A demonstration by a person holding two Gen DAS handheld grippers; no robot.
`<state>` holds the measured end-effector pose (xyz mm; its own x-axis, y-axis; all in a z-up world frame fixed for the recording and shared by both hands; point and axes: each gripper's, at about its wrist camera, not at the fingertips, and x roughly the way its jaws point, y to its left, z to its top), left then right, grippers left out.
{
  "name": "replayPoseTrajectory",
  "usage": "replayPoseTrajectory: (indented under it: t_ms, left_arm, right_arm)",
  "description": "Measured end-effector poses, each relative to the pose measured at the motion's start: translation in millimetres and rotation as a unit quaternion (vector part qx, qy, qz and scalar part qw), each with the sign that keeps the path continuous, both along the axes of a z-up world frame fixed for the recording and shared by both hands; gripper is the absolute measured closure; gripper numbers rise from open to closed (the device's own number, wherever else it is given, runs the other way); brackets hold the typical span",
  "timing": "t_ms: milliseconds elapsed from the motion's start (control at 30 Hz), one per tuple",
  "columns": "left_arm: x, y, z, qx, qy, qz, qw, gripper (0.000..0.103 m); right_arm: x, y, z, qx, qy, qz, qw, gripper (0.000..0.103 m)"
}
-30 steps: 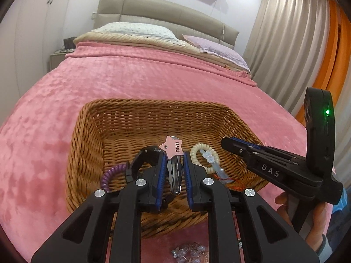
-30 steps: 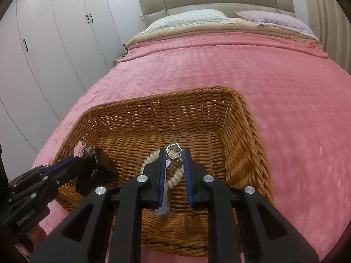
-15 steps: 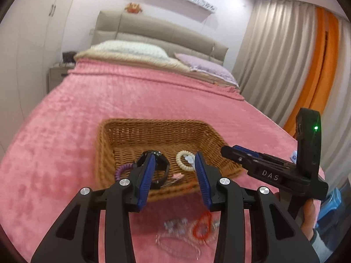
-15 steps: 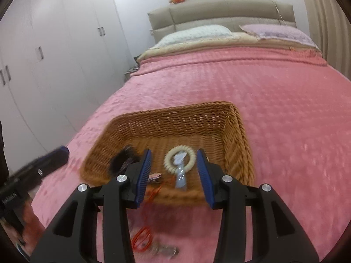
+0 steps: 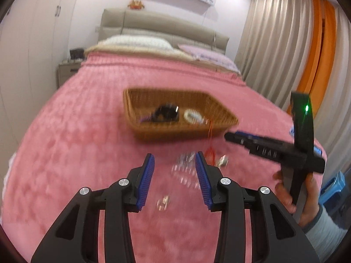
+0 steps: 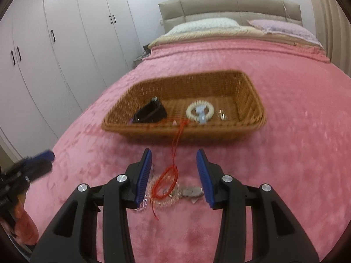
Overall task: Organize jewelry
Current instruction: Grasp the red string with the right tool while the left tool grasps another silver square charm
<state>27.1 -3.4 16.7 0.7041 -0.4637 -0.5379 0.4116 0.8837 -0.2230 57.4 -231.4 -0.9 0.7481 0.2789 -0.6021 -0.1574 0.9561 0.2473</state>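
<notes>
A wicker basket (image 5: pixel 179 132) (image 6: pixel 182 131) sits on the pink bedspread. It holds a black band (image 6: pixel 151 112) (image 5: pixel 166 114), a white bead bracelet (image 6: pixel 199 109) (image 5: pixel 193 116) and a purple coil (image 5: pixel 144 118). A red cord (image 6: pixel 175 144) trails over its front rim onto the bed. It ends in a red loop (image 6: pixel 166 180) lying on a clear bead bracelet (image 6: pixel 162 198) beside a silver piece (image 6: pixel 190 191). My right gripper (image 6: pixel 173 153) (image 5: pixel 232 135) hovers open above this pile. My left gripper (image 5: pixel 174 156) (image 6: pixel 43 155) is open over blurred clear beads (image 5: pixel 184 167).
Pillows (image 6: pixel 204 25) and a padded headboard (image 6: pixel 230 6) lie at the far end of the bed. White wardrobes (image 6: pixel 65 32) line the left side and curtains (image 5: pixel 274 43) hang on the right. A nightstand (image 5: pixel 67 72) stands by the bed. A hand (image 5: pixel 307 195) holds the right gripper.
Both grippers opened, leaving a pink star clip and a keyring in the basket. They pulled back from the basket toward the near bed, bringing the loose jewelry into view.
</notes>
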Motion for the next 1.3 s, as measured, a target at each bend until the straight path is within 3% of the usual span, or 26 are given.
replayPoseTrajectory:
  t_ms: [233, 433, 733, 900, 1133, 1167, 1300]
  left_arm:
    - [15.2, 8.0, -51.2, 0.002, 0.066, 0.003, 0.9978, 0.065]
    - [25.6, 2.4, -71.5, 0.024, 0.116, -0.018, 0.9928, 0.065]
    - [19.4, -6.7, -72.8, 0.074, 0.106, -0.023, 0.9914, 0.065]
    - [16.5, -12.3, -73.1, 0.095, 0.097, -0.021, 0.9905, 0.067]
    - [15.5, -22.4, -72.4, 0.123, 0.081, -0.019, 0.9889, 0.081]
    - [15.2, -23.3, -72.4, 0.123, 0.080, -0.020, 0.9890, 0.090]
    - [13.6, -25.2, -72.2, 0.126, 0.073, -0.017, 0.9891, 0.090]
  right_arm:
    - [5.9, -3.9, -23.5, 0.014, 0.015, 0.008, 1.000, 0.064]
    - [17.1, -1.8, -38.1, 0.025, 0.051, 0.028, 0.998, 0.064]
    - [27.9, 12.7, -41.9, -0.009, 0.056, 0.032, 0.998, 0.065]
    - [23.5, 19.3, -38.7, -0.025, 0.040, 0.036, 0.998, 0.096]
    - [6.9, 30.6, -26.2, -0.051, -0.008, 0.047, 0.998, 0.098]
    - [4.8, 33.4, -25.3, -0.054, -0.013, 0.053, 0.997, 0.099]
    - [-7.3, 38.2, -17.3, -0.055, -0.043, 0.073, 0.995, 0.099]
